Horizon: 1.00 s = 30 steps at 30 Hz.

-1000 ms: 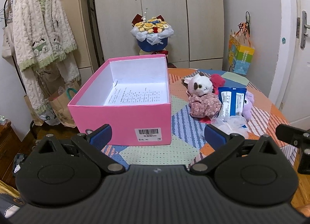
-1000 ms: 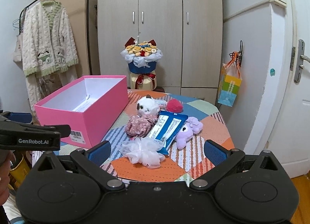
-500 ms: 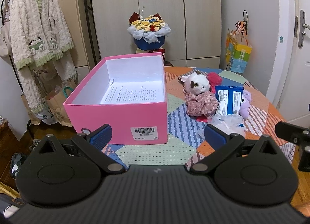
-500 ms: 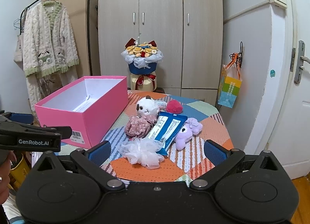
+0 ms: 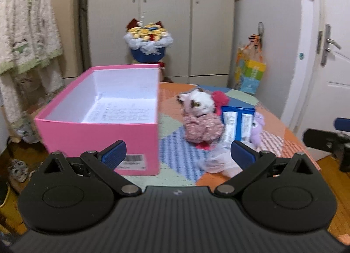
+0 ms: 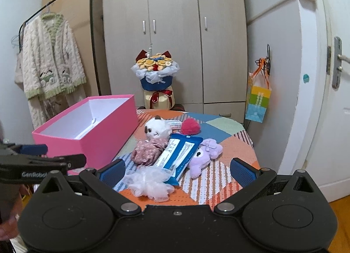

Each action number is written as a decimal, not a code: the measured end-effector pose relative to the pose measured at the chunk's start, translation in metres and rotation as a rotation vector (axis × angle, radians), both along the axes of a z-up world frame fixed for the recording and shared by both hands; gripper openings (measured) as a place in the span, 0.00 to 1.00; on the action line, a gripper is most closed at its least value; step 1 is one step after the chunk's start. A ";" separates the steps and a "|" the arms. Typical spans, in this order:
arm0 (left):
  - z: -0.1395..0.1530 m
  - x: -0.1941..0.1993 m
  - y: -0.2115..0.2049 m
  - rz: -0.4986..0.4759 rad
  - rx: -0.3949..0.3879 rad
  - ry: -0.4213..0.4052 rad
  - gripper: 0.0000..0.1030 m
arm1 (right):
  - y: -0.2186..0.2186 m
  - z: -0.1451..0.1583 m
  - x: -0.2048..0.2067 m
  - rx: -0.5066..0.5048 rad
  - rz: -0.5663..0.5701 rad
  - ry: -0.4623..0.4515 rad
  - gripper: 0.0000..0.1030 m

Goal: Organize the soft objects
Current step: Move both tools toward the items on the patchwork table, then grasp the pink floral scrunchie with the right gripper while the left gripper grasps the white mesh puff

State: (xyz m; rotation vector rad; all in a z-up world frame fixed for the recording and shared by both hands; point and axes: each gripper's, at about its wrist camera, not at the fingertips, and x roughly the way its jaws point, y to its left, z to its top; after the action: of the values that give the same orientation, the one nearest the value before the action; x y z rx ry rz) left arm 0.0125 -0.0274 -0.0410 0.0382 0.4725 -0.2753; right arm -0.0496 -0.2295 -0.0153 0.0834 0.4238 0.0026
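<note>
Matt pink cardboard box (image 6: 91,130), fluffy plush toys, glossy plastic pkt (image 6: 178,156), woven tablecloth (image 6: 221,178).

The pink box (image 6: 91,130) stands open, a printed sheet apparently lying inside. Right of it huddle a white plush cat (image 6: 157,130), floral cloth (image 6: 148,151), red pompom (image 6: 190,126), blue packet (image 6: 179,156), purple plush (image 6: 205,153) and white mesh puff (image 6: 148,184).

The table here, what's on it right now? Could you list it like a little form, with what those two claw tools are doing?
container: pink box, open, only a printed sheet visible inside
soft items beside it: white plush, floral cloth, red pompom, purple plush, white mesh puff
other item: blue packet lying among them
left gripper: open, holding nothing
right gripper: open, holding nothing, above the puff
</note>
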 end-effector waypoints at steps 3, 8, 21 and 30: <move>-0.007 0.006 -0.013 -0.038 0.018 -0.012 1.00 | -0.010 -0.008 0.010 0.025 0.012 -0.006 1.00; -0.021 0.019 -0.037 -0.101 0.036 -0.013 1.00 | -0.023 -0.015 0.032 0.042 0.048 -0.013 1.00; -0.069 0.056 -0.072 -0.246 0.019 -0.010 0.99 | -0.015 -0.018 0.130 0.063 0.474 0.088 1.00; -0.081 0.071 -0.082 -0.260 0.034 0.049 0.96 | 0.009 -0.034 0.188 -0.004 0.612 0.191 1.00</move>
State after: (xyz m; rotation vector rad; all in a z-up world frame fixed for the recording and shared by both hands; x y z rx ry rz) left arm 0.0834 -0.1098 -0.1218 0.1263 0.5213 -0.5240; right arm 0.1384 -0.2204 -0.0498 -0.0532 0.6272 0.6005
